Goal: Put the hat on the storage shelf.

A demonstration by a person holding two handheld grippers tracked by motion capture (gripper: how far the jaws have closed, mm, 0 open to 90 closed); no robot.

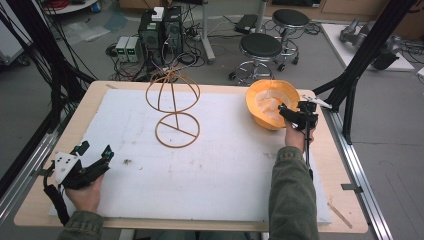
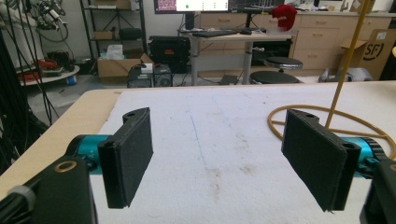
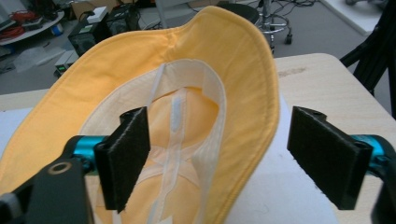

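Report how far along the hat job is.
Done: nothing placed; the yellow hat lies upside down on the white mat. In hand: the right gripper is open, straddling its brim. Left: grip it; probably move it to the wire stand. The left gripper idles open.

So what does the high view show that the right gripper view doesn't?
The high view alone has the wire stand, the left hand-held gripper open near the table's left edge, both sleeves and the white mat as a whole. The right gripper view alone gives the hat's inside up close: pale lining, stitched tapes and sweatband, with the brim between its open jaws. Both show the yellow hat lying upside down, the right hand-held gripper at its brim, the table and floor clutter beyond.
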